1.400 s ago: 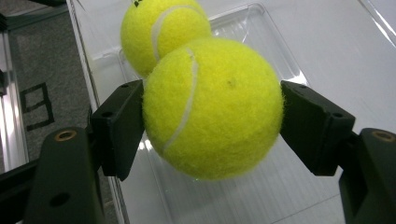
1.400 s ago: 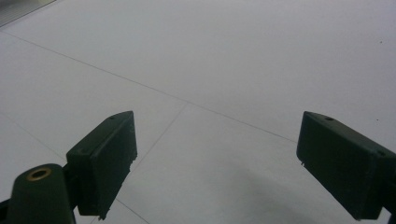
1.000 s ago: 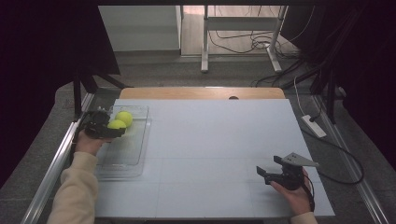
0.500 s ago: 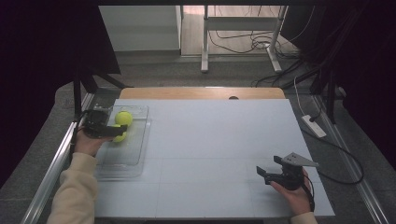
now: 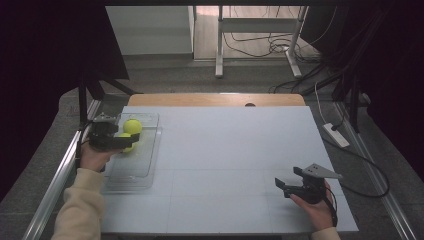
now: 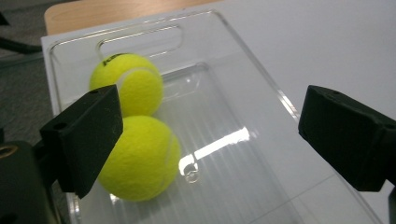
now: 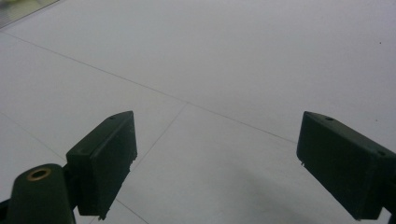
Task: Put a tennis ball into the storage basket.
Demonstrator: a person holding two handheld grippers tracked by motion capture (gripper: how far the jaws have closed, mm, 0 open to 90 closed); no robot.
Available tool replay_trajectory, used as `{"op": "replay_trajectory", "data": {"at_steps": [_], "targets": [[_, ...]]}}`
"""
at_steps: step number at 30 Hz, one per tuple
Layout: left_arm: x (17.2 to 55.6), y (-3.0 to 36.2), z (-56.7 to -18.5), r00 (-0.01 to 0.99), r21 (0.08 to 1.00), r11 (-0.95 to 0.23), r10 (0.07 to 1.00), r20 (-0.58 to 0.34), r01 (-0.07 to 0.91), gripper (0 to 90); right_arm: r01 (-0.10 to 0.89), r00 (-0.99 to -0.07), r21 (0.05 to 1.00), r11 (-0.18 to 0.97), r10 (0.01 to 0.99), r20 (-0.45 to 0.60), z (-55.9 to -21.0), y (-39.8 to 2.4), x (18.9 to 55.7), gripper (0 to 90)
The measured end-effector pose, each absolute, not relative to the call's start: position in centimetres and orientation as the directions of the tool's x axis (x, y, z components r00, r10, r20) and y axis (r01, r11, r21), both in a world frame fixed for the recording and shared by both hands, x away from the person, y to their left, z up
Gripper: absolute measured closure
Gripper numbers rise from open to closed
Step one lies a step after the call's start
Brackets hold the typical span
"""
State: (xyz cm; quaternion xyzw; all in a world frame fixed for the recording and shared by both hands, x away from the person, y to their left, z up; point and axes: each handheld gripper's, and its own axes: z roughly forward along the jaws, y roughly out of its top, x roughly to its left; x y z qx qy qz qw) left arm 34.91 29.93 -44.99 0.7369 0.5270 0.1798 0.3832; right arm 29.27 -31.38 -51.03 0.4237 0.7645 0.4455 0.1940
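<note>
Since a second ago the left gripper (image 5: 131,141) has let go, its jaws just opened wide; both tennis balls (image 6: 140,156) lie touching in the clear tray's (image 5: 134,172) far-left corner. Right gripper (image 5: 281,186), jaws apart, rests on open table (image 5: 225,150) near right.

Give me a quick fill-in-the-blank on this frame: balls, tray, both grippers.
1. The clear tray holds ____ yellow tennis balls.
2. In the left gripper view, the near tennis ball lies in the tray and is not held; the left gripper has its fingers ____.
3. The right gripper hovers over bare table, holding ____.
4. The far tennis ball lies at the tray's ____ end, seen from the person.

Missing words: two; open; nothing; far
</note>
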Motion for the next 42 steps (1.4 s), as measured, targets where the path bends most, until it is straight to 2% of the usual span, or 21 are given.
{"op": "replay_trajectory", "data": {"at_steps": [22, 42], "targets": [[31.2, 26.2, -44.2, 0.510, 0.831, -0.156, 0.843, -0.169, 0.533, 8.0, 0.475, -0.546, 0.854, 0.213, 0.833, 0.095, -50.7, -32.7, 28.7, 12.3], [27.0, 22.5, -47.2, 0.628, 0.866, -0.201, 0.762, -0.155, 0.458, 7.3, 0.469, -0.552, 0.856, 0.215, 0.828, 0.094, -50.5, -32.5, 29.0, 12.3]]}}
